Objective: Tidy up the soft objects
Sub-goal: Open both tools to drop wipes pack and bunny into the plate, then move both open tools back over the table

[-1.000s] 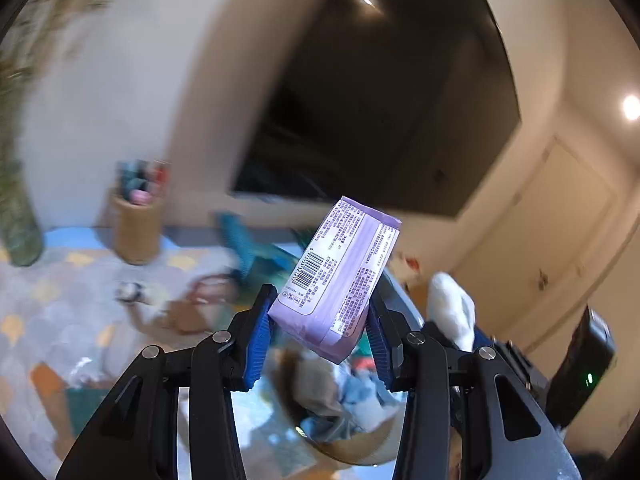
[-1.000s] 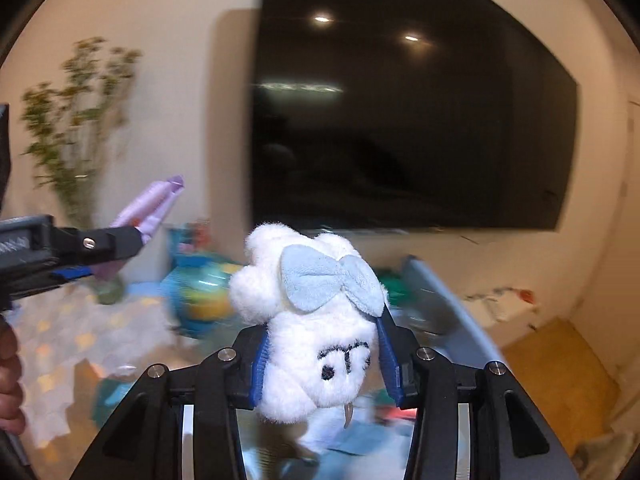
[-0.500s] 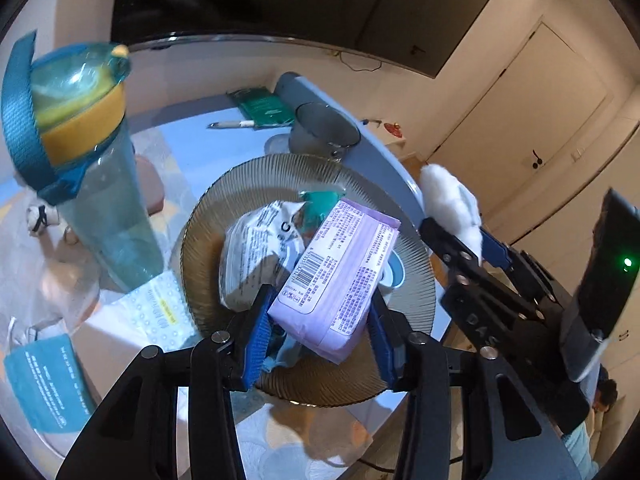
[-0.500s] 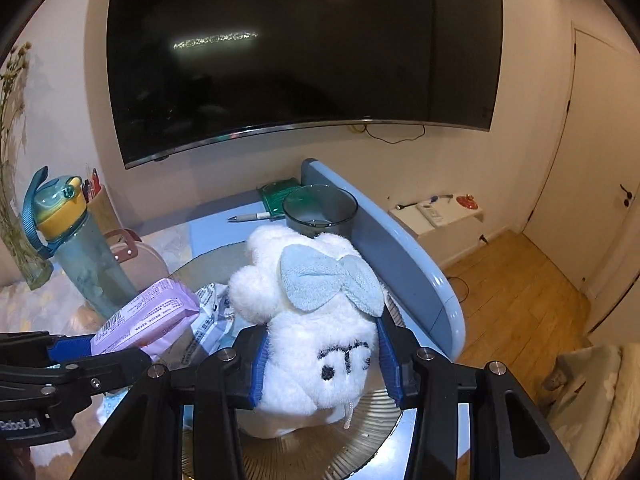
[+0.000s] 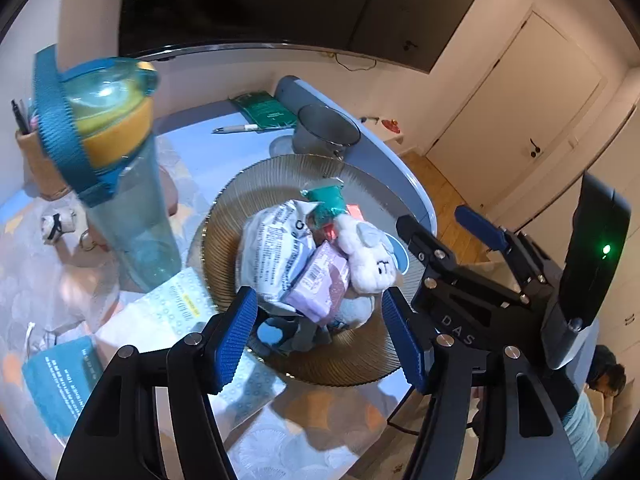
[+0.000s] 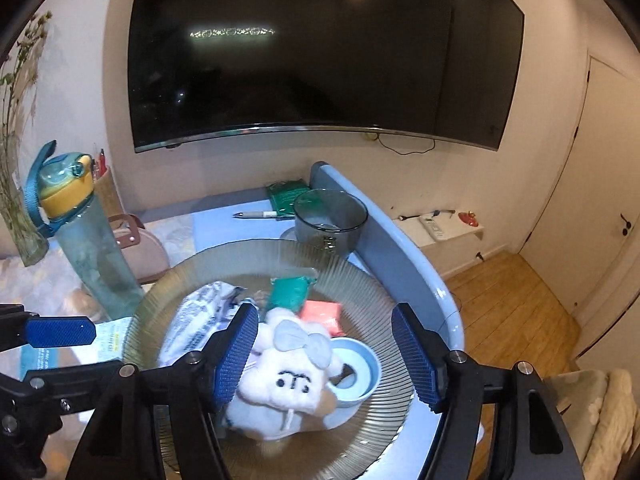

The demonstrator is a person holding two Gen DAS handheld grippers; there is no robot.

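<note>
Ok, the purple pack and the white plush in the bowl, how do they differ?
The purple pack is a flat rectangular packet with a barcode label; the white plush is rounded and fluffy, with a stitched face and pale blue bow. The pack leans tilted against the plush, which lies face-up. Both lie in the ribbed glass bowl, released.

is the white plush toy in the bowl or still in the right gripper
In the bowl. The white plush toy lies on the pile there, and the right gripper is open, fingers apart and clear of it.
</note>
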